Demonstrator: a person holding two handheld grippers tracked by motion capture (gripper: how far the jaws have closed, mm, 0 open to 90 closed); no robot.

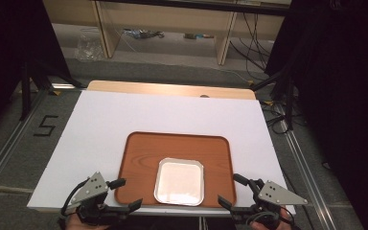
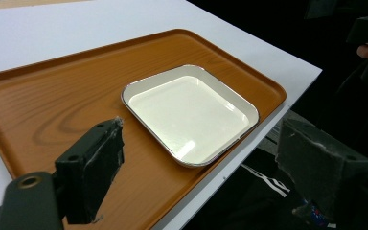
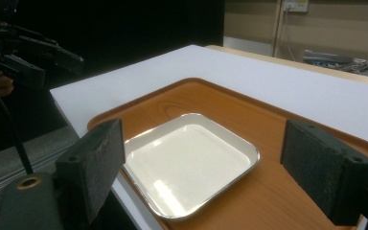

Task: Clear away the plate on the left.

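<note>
While both grippers' jaws gape empty, one white dish [image 1: 179, 181] sits on one wooden tray [image 1: 143, 153]

High view looks down; both gripper views, near, share the tray [image 1: 139, 158].

One wooden tray [image 1: 139, 163], one white dish [image 1: 179, 181].

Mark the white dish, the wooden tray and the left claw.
white dish [image 1: 179, 181], high view, middle of its flat bottom
wooden tray [image 1: 172, 143], high view, bare far part
left claw [image 1: 123, 193], high view, midway between its fingertips
</note>
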